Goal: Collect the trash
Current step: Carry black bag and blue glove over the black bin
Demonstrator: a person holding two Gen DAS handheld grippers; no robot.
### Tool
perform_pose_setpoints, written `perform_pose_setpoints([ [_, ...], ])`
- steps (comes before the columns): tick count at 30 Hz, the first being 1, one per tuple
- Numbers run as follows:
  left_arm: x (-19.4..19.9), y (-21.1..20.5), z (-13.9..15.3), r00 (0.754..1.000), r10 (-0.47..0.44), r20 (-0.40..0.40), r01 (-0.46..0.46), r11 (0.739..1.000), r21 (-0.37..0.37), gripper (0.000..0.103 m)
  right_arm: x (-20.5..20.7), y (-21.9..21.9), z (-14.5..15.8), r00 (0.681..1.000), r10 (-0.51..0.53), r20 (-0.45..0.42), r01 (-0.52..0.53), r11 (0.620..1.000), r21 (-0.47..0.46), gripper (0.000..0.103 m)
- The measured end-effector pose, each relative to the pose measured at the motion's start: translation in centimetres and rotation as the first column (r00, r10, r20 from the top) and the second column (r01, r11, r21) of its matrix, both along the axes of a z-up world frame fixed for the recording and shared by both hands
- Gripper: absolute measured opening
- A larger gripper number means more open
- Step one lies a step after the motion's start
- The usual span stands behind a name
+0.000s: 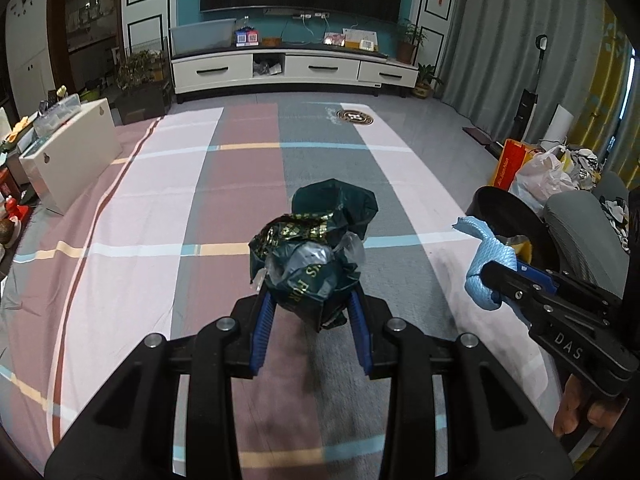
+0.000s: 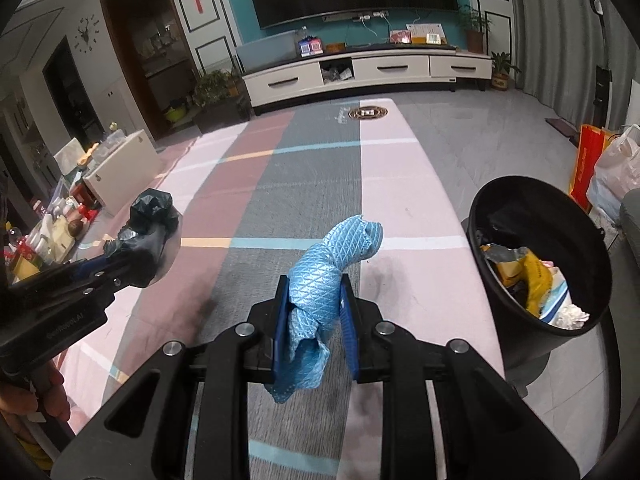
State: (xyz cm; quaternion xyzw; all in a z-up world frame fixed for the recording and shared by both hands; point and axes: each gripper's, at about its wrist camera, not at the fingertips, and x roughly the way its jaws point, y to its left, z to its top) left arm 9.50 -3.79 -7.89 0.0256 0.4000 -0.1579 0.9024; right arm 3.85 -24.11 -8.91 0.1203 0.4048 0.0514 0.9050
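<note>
My left gripper (image 1: 310, 304) is shut on a crumpled dark green plastic bag (image 1: 316, 248) with gold print and holds it above the striped cloth. It also shows in the right wrist view (image 2: 150, 236) at the left. My right gripper (image 2: 314, 312) is shut on a crumpled light blue cloth (image 2: 332, 264). It also shows in the left wrist view (image 1: 486, 264) at the right. A black trash bin (image 2: 496, 200) with wrappers and paper inside stands just right of the right gripper, beside the table edge.
A pink, grey and white striped cloth (image 1: 160, 208) covers the table. A white box (image 1: 76, 156) and small items sit at the left edge. Bags (image 1: 540, 172) lie on the floor at right. A TV cabinet (image 1: 296, 66) stands far ahead.
</note>
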Motion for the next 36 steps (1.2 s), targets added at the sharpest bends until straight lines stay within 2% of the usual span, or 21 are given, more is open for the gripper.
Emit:
perform_pose_setpoints([
  [10, -2.5, -0.9, 1.9, 0.999, -0.025, 0.038, 0.025, 1.000, 0.004, 0.036, -2.6, -1.3, 2.0, 0.999, -0.021, 0.050, 0.021, 1.000, 0.006, 0.025],
  [21, -3.9, -3.5, 3.4, 0.993, -0.094, 0.077, 0.092, 0.995, 0.026, 0.037, -4.9, -4.0, 3.4, 0.993, -0.077, 0.089, 0.076, 0.997, 0.018, 0.025],
  [36, -4.7, -8.5, 4.1, 0.974, -0.205, 0.100, 0.199, 0.978, 0.068, 0.037, -7.3, -8.3, 3.6, 0.976, -0.187, 0.116, 0.182, 0.982, 0.048, 0.025],
])
